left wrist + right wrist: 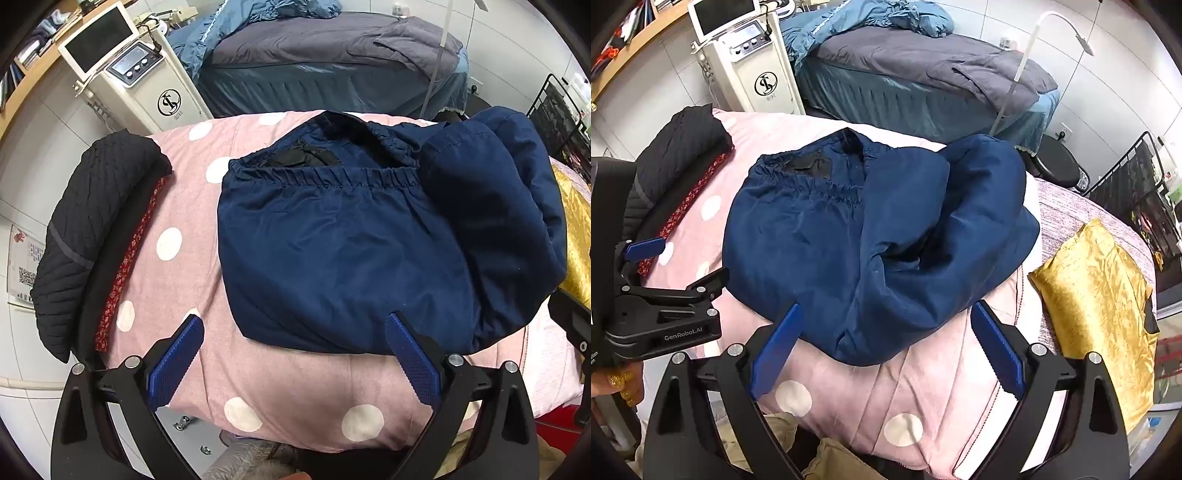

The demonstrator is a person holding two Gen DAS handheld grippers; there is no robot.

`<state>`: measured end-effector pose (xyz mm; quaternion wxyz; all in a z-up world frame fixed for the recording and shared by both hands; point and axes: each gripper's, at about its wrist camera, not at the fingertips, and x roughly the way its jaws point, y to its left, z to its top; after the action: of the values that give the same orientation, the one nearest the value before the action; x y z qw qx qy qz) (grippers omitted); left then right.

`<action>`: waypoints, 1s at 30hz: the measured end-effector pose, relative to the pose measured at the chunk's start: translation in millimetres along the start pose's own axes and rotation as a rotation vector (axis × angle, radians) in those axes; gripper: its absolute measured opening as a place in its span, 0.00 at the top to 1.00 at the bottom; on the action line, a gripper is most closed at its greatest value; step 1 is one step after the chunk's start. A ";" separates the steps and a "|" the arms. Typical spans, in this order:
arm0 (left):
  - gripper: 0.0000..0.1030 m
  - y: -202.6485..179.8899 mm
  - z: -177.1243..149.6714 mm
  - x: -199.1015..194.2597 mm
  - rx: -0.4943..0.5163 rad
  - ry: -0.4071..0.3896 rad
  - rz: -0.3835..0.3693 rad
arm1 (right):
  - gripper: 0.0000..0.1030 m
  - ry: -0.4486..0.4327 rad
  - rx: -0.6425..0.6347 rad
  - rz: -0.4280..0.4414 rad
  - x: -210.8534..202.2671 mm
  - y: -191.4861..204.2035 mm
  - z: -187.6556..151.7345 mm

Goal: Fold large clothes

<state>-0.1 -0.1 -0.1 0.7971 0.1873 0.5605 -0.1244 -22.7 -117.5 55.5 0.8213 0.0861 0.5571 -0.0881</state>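
On the pink polka-dot quilt [295, 373], navy elastic-waist trousers [332, 251] lie bunched.
Soft, light, likely slippery; pinch the near hem edge. Left gripper [293, 354] and right gripper [886, 347] both gape, empty.

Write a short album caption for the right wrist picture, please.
Open right claw poised above partly folded navy trousers on a pink polka-dot quilt.
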 end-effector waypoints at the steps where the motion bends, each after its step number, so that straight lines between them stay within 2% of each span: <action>1: 0.06 0.0 0.0 0.1 0.001 0.001 0.001 | 0.12 -0.001 -0.003 -0.002 -0.5 0.3 -0.1; 16: 0.06 -1.7 -2.8 3.9 0.014 0.020 0.009 | 0.12 0.039 0.023 0.015 7.0 -4.4 -6.2; 30: 0.06 -3.5 0.2 4.2 0.022 0.015 0.005 | 0.12 0.040 0.033 0.021 5.5 -7.9 -5.6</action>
<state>0.1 -3.3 -4.5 0.7910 0.1983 0.5647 -0.1270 -27.6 -124.1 48.0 0.8094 0.1071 0.5708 -0.0869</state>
